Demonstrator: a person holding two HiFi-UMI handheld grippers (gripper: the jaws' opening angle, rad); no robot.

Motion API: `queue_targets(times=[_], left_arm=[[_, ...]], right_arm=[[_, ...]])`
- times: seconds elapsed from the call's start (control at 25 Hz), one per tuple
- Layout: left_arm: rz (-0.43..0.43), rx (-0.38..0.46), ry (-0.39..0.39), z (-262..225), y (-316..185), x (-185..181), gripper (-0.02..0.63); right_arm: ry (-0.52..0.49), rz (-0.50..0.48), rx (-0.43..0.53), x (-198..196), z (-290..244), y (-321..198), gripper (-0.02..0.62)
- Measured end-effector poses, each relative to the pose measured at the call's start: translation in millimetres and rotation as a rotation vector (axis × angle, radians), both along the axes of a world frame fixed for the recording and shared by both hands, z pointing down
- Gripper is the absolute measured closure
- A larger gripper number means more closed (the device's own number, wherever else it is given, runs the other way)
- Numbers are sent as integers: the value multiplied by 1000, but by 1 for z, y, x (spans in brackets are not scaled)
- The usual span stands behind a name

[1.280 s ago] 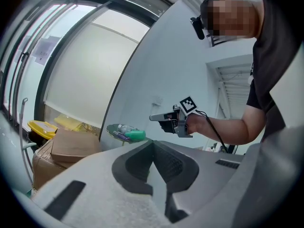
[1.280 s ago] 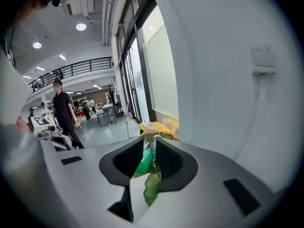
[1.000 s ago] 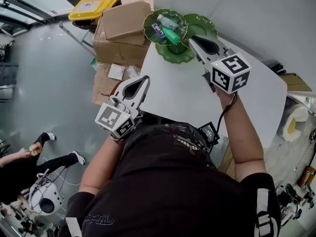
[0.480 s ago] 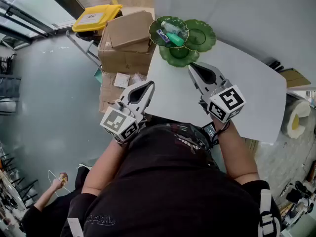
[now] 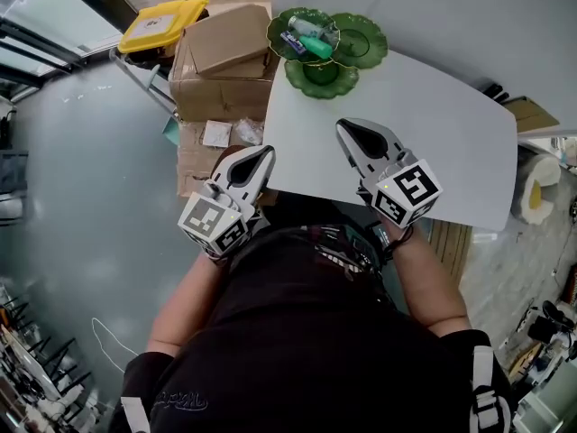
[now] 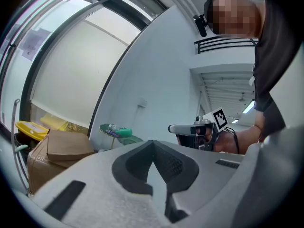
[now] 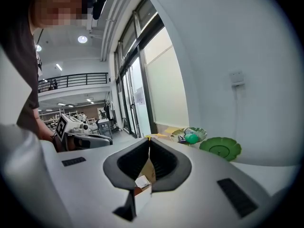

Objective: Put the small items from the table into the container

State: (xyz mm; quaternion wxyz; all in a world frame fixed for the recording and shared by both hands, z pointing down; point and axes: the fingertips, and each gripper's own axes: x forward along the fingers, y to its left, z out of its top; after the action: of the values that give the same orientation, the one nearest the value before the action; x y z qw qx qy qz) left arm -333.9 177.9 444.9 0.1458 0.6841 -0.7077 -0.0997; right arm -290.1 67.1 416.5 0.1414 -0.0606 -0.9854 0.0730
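Right, status: we had both tools closed, nothing between the jaws of either. Left tool (image 5: 263, 152) sat at the left edge of the white surface (image 5: 442, 142), near its front corner. Right tool (image 5: 343, 127) hung over the surface's front part, tips pointing at the far corner. The two were near each other but apart.

Task things: we saw a green three-lobed dish (image 5: 362, 43) on the far-left corner of the surface. The small items lay together in its far-left lobe: a clear bottle (image 5: 306, 27), a blue packet (image 5: 291, 43) and a green capped piece (image 5: 315, 49).

Room: stacked cardboard boxes (image 5: 221, 52) stood just beside the surface's left edge, with loose paper (image 5: 216, 133) on the lower one and a yellow bin (image 5: 167, 21) behind them. Grey floor (image 5: 81, 179), white wall (image 5: 451, 7) behind the surface. Right gripper view showed a wall socket (image 7: 236, 76), tall glazing (image 7: 142, 80) and a railed upper level (image 7: 76, 80).
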Motion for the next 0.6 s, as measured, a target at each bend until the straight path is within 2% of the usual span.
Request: queue_targets(times=[0.4,0.6], left_arm=[[29,-1,-21,-5,-1,37,600],[34,-8,-36,-15,-23,77,598]], right_arm=[[-19,15,-11,50,1,6,576],[-56,12,-27,92,-9,-4,577]])
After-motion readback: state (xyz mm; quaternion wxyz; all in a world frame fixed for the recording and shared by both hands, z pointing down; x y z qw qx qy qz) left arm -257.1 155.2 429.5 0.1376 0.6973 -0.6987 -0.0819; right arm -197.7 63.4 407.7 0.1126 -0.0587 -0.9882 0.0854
